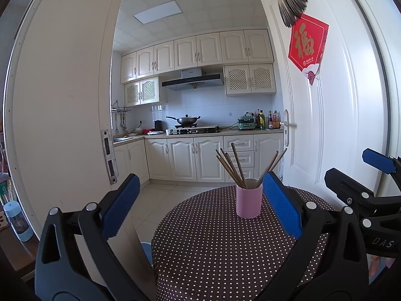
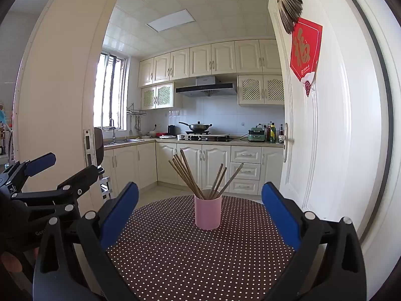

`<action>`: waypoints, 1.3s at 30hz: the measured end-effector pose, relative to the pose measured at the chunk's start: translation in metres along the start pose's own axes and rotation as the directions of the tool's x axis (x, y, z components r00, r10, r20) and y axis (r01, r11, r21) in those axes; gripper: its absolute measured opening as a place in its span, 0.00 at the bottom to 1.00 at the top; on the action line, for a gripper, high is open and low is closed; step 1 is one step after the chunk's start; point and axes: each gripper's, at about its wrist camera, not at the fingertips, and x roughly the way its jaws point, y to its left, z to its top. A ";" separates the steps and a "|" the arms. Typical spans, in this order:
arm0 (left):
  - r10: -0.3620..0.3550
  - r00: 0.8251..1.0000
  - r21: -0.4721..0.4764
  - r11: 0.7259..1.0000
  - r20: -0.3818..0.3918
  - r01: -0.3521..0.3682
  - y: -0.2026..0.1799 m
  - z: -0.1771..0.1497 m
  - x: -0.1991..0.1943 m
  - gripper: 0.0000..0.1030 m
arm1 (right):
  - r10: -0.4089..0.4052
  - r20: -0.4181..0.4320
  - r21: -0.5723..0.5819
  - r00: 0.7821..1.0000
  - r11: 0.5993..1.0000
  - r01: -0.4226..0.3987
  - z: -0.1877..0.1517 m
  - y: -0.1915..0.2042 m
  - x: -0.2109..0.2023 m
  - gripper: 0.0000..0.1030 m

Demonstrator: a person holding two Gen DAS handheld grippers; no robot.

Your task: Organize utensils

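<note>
A pink cup (image 1: 249, 202) stands upright on a round table with a dark polka-dot cloth (image 1: 213, 245). Several brown chopsticks (image 1: 231, 165) stand in it, fanned out. The cup (image 2: 208, 212) and chopsticks (image 2: 190, 175) also show in the right wrist view, on the same table (image 2: 190, 255). My left gripper (image 1: 200, 200) is open and empty, short of the cup, which sits close to its right finger. My right gripper (image 2: 200, 210) is open and empty, with the cup centred ahead of it. Each gripper shows at the edge of the other's view, the right gripper (image 1: 371, 175) and the left gripper (image 2: 50, 173).
A white open door (image 1: 325, 125) with a red paper sign (image 1: 307, 46) stands right of the table. A white door frame (image 1: 62, 125) is on the left. Beyond lies a kitchen with cabinets (image 1: 195, 158) and a wok (image 1: 186, 119). A blue bottle (image 1: 17, 220) stands at far left.
</note>
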 end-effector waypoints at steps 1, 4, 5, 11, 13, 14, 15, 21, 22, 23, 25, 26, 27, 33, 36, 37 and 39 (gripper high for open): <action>-0.001 1.000 0.000 1.000 0.000 0.001 0.000 0.000 0.000 0.94 | 0.001 -0.001 0.001 1.000 1.000 -0.001 0.000 0.000 0.000 0.92; -0.001 1.000 -0.001 1.000 -0.003 0.001 -0.001 0.000 0.002 0.94 | 0.003 -0.005 0.005 1.000 1.000 -0.003 0.000 -0.001 0.003 0.92; -0.001 1.000 -0.001 1.000 -0.004 0.001 0.000 0.000 0.003 0.94 | 0.005 -0.007 0.007 1.000 1.000 -0.005 -0.001 -0.001 0.003 0.92; -0.001 1.000 0.002 1.000 -0.014 0.001 -0.003 -0.001 0.009 0.94 | 0.004 -0.016 0.009 1.000 1.000 -0.004 -0.003 -0.004 0.009 0.92; 0.000 1.000 0.001 1.000 -0.017 0.000 -0.004 -0.002 0.012 0.94 | 0.004 -0.019 0.011 1.000 1.000 -0.004 -0.003 -0.004 0.011 0.92; -0.001 1.000 0.001 1.000 -0.018 0.001 -0.004 -0.002 0.013 0.94 | 0.006 -0.020 0.012 1.000 1.000 -0.006 -0.004 -0.005 0.012 0.92; -0.002 1.000 0.001 1.000 -0.020 0.002 -0.004 -0.002 0.015 0.94 | 0.006 -0.021 0.013 1.000 1.000 -0.006 -0.004 -0.005 0.013 0.92; -0.001 1.000 0.005 1.000 -0.030 0.001 -0.004 -0.004 0.023 0.94 | 0.008 -0.031 0.020 0.999 1.000 -0.007 -0.005 -0.007 0.023 0.92; 0.000 1.000 0.005 1.000 -0.031 0.000 -0.004 -0.004 0.025 0.94 | 0.008 -0.032 0.021 0.999 1.000 -0.008 -0.005 -0.008 0.024 0.92; 0.000 0.999 0.005 1.000 -0.033 0.000 -0.004 -0.004 0.027 0.94 | 0.009 -0.033 0.021 0.999 1.000 -0.008 -0.005 -0.008 0.026 0.92; 0.002 0.999 0.007 1.000 -0.037 -0.002 -0.004 -0.005 0.030 0.94 | 0.010 -0.037 0.022 0.999 1.000 -0.009 -0.005 -0.009 0.030 0.92; 0.003 0.999 0.007 1.000 -0.039 -0.002 -0.004 -0.006 0.032 0.94 | 0.011 -0.039 0.022 0.999 1.000 -0.010 -0.005 -0.009 0.032 0.92; 0.003 0.999 0.006 1.000 -0.043 -0.002 -0.004 -0.006 0.034 0.94 | 0.013 -0.042 0.022 0.999 1.000 -0.012 -0.005 -0.010 0.034 0.92; -0.003 0.997 0.000 1.000 -0.075 0.003 -0.004 -0.012 0.051 0.94 | 0.014 -0.063 0.023 0.998 1.000 -0.013 -0.008 -0.012 0.049 0.92; -0.008 0.995 0.004 1.000 -0.103 0.009 -0.005 -0.016 0.064 0.94 | 0.014 -0.083 0.027 0.996 1.000 -0.012 -0.012 -0.015 0.059 0.92; -0.009 0.994 0.004 1.000 -0.110 0.010 -0.005 -0.017 0.068 0.94 | 0.014 -0.090 0.030 0.996 0.999 -0.011 -0.013 -0.016 0.063 0.92; -0.013 0.992 0.002 1.000 -0.124 0.013 -0.005 -0.020 0.075 0.94 | 0.015 -0.101 0.036 0.995 0.999 -0.011 -0.017 -0.018 0.070 0.92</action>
